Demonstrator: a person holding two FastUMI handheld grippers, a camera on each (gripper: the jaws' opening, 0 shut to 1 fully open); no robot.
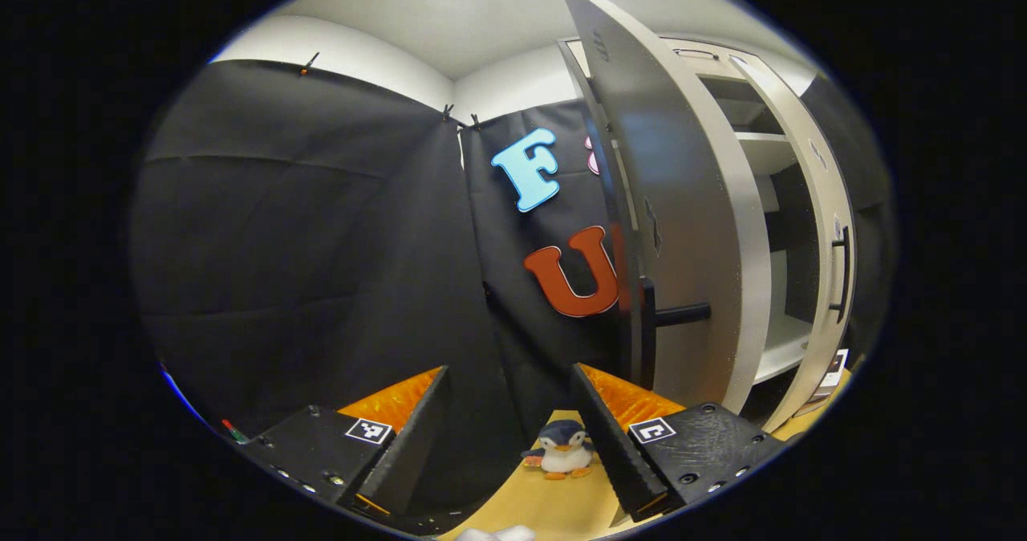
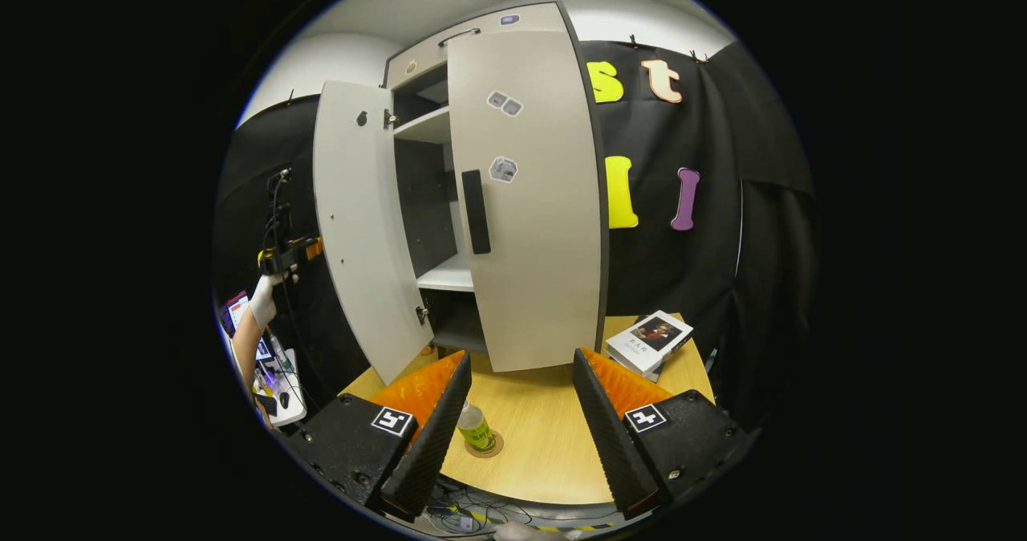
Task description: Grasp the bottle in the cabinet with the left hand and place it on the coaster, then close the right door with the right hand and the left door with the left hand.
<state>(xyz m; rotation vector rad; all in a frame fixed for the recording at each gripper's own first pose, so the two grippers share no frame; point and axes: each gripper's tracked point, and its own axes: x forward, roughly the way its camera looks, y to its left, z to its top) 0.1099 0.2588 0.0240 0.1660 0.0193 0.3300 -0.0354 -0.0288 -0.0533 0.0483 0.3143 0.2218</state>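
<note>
Both cabinet doors are shown ajar, the right door point(image 2: 533, 204) nearly shut and the left door point(image 2: 361, 228) swung wide. The bottle point(image 2: 476, 427) is seen standing on the coaster point(image 2: 497, 447), so both grippers, left gripper point(image 1: 509, 437) and right gripper point(image 2: 521, 421), are held spread and empty, presumably freed for door closing.

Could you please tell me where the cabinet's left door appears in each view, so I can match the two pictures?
Left gripper view: the left door stands open just right of centre, running from the top almost down to the tabletop.
Right gripper view: the left door is left of centre, swung wide open.
Shared landmark: the right door with its dark handle, to the right of the left door in both.
</note>
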